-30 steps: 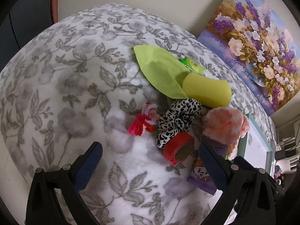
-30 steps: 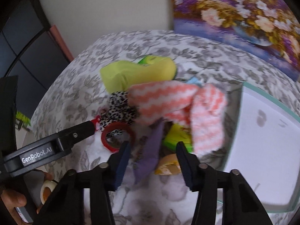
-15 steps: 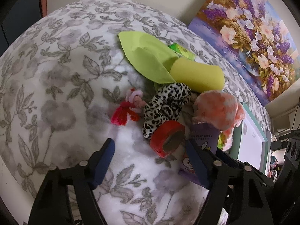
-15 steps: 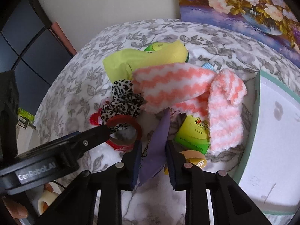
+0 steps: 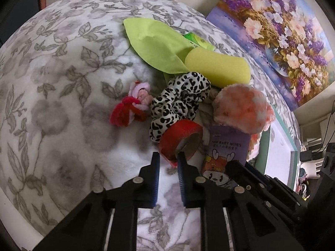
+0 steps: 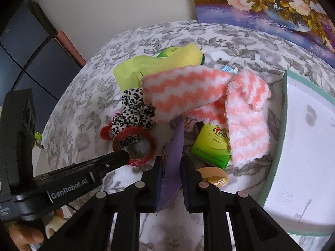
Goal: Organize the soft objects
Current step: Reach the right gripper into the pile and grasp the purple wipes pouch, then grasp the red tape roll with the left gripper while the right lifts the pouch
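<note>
A heap of small items lies on a floral blanket [image 5: 62, 104]. My left gripper [image 5: 168, 159] is closing, and its pads pinch the near wall of a red tape roll [image 5: 182, 133]; one fingertip [image 6: 125, 155] sits inside the roll. My right gripper [image 6: 171, 163] is closing on a purple baby wipes pack [image 6: 177, 144], which fills the gap between its pads. Behind them lie a leopard scrunchie [image 5: 178, 102], a red and pink yarn piece [image 5: 129, 108], fuzzy orange-white socks [image 6: 188, 92], a yellow sponge [image 5: 217, 69] and a lime cloth [image 5: 157, 44].
A white tray with a teal rim [image 6: 282, 125] lies at the right. A green tissue pack [image 6: 211, 144] and a tan tape roll [image 6: 213, 175] sit under the socks. A flower painting [image 5: 282, 31] leans on the wall behind.
Both grippers have closed from wide open, the left around the tape roll's wall, the right around the purple pack. The left gripper also came down toward the heap.
</note>
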